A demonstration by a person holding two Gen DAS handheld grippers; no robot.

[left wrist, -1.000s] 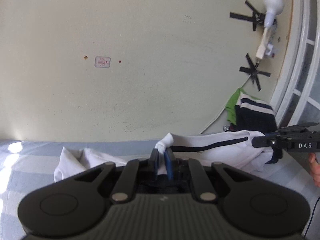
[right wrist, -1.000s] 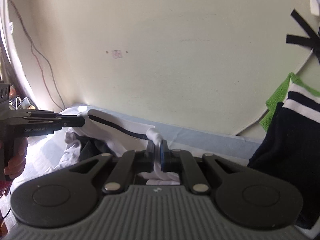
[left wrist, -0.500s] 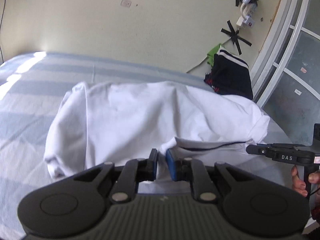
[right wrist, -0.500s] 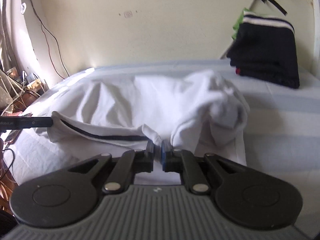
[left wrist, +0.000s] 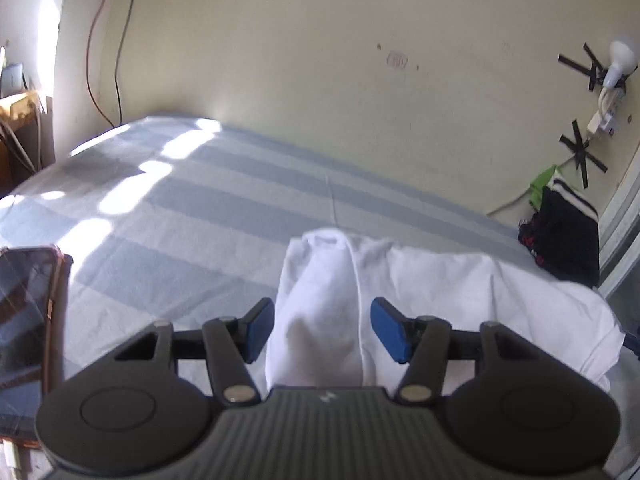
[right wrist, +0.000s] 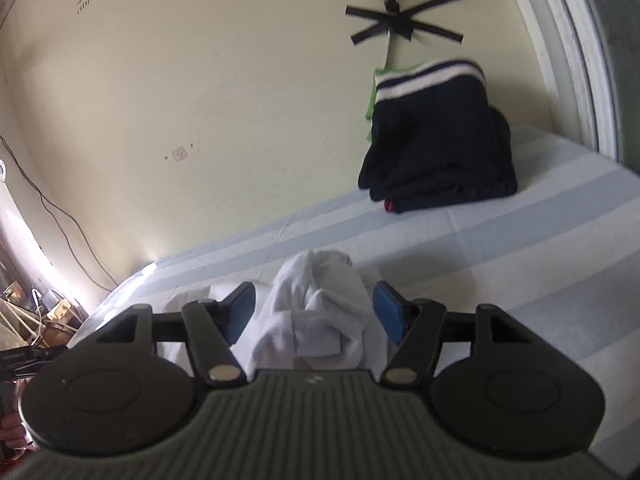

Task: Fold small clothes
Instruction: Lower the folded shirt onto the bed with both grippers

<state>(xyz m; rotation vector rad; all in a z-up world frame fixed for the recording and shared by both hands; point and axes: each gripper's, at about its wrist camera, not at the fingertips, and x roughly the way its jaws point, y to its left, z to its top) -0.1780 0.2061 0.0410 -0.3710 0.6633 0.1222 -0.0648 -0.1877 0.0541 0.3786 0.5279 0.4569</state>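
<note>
**White garment on the striped bed, both grippers spread around it**

The bed covered in a pale blue and white striped sheet (left wrist: 208, 216) fills both views, its near edge hidden behind the gripper bodies. On it lies the white cotton garment (left wrist: 460, 292), bunched rather than flat — its full outline cannot be made out, since the lower part is cut off by the black housings.

A stack of dark navy folded clothes with a white-striped band (right wrist: 436, 148) rests on the sheet against the cream wall, a bright green cloth behind it. The right wrist view shows this stack whole; the left wrist view has only its side, at the frame's right edge.

A dark phone in a brownish case (left wrist: 24, 320) appears only in the left wrist view, cropped at the left border.

The left gripper (left wrist: 322, 330) has just been opening: its blue pads stand apart with a ridge of the white cloth rising between them, not pinched. The right gripper (right wrist: 314, 312) has likewise just been opening — a crumpled fold sits between its spread pads, untouched. At the lower left of the right wrist view a blurred sliver of the other tool and a hand (right wrist: 10, 436) is barely readable.
</note>
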